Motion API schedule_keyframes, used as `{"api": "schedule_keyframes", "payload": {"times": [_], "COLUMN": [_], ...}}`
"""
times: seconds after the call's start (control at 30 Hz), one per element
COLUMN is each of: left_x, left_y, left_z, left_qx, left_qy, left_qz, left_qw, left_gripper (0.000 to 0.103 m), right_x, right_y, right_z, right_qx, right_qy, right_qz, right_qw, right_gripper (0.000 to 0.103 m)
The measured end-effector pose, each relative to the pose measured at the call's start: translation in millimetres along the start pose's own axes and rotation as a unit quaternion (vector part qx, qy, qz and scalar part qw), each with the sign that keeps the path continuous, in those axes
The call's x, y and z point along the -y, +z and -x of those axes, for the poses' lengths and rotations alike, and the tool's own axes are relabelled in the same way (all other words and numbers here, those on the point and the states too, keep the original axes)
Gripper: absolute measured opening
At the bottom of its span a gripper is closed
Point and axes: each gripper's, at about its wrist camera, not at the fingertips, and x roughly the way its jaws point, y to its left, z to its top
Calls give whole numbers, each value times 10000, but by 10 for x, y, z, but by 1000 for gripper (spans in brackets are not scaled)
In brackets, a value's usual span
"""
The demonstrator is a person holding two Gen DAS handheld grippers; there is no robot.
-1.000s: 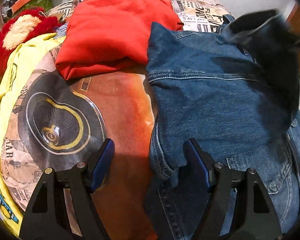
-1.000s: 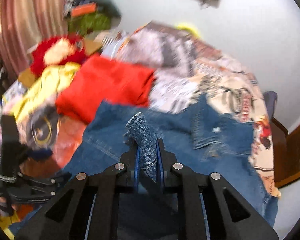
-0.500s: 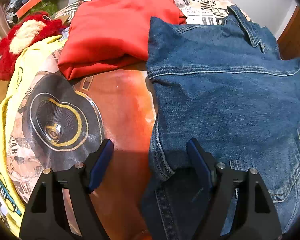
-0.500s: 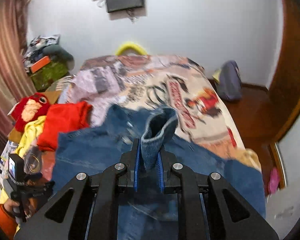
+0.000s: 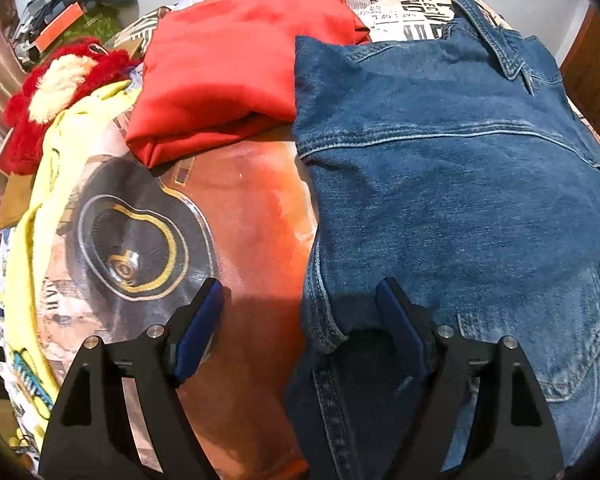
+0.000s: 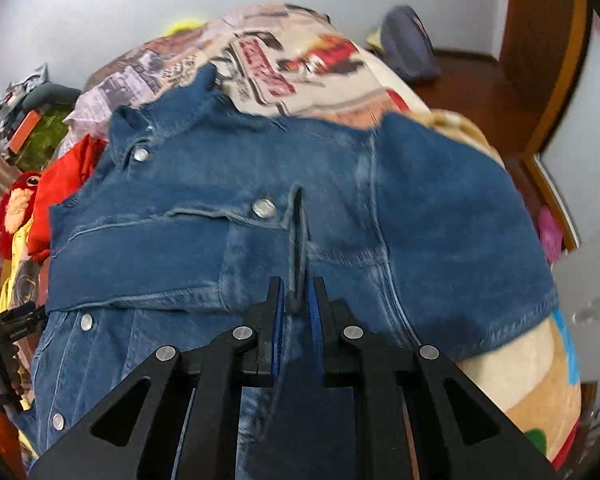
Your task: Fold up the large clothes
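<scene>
Right gripper point(image 6: 296, 312) clenched on a thin fold of the denim jacket point(image 6: 228, 240), pinched edge standing up between its 2 blue pads. Left gripper point(image 5: 300, 312) released, jaws wide, the jacket's side seam lying between them untouched. The jacket sprawls across the printed bedspread point(image 5: 252, 216), touching a folded red garment point(image 5: 236, 64); yellow cloth point(image 5: 24, 240) at the bed's edge.

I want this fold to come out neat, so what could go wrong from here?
The right gripper pinches only a thin fold of the blue denim jacket; it may slip free. The open left gripper straddles the jacket's edge without pinning it, so the jacket may shift. The folded red garment touches the jacket's corner and could be dragged askew.
</scene>
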Motion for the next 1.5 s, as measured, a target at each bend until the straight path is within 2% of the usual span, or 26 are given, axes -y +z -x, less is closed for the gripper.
{"api": "schedule_keyframes", "payload": {"times": [0.1,0.2,0.23,0.3,0.43,0.53,0.63,0.8,0.83,0.87,0.97,1.1,1.13,1.33,1.5], "left_x": [4,43,57,80,129,184,252,325,333,343,365,372,371,338,297], "left_y": [17,41,50,62,52,39,20,8,11,15,13,7,9,18,52], "left_z": [196,400,488,600,748,739,688,626,611,592,565,568,572,609,715], "left_qx": [154,356,459,582,743,745,679,636,618,598,568,589,591,616,757], "left_qy": [-51,-42,-58,-148,-380,-267,-200,-133,-130,-133,-166,-164,-164,-117,-133], "left_qz": [-61,-157,-173,-151,-105,-194,-303,-436,-439,-437,-417,-407,-406,-374,-319], "left_qw": [9998,9992,9988,9981,9965,9967,9970,9969,9970,9972,9974,9973,9973,9973,9965], "left_gripper": [79,79,79,81,83,84,83,83,83,84,84,84,84,84,84], "right_x": [104,94,85,47,58,105,125,-61,-122,-198,-263,-178,-147,-298,-415], "right_y": [-21,-19,-14,-16,-12,-9,9,64,116,137,214,273,283,413,518], "right_z": [34,17,-6,-79,-405,-511,-459,-168,-148,-69,19,105,144,395,648], "right_qx": [-117,-218,-222,-240,-719,-716,-590,-136,-71,61,126,170,228,600,1097], "right_qy": [428,757,756,722,1080,1090,947,627,540,228,222,437,497,697,570], "right_qz": [-272,-427,-461,-477,-851,-1122,-1202,-616,-487,-232,60,-19,-16,142,348], "right_qw": [9986,9960,9958,9960,9879,9851,9865,9960,9973,9995,9997,9989,9985,9957,9917], "right_gripper": [14,41,55,58,59,56,46,30,21,9,9,9,6,5,5]}}
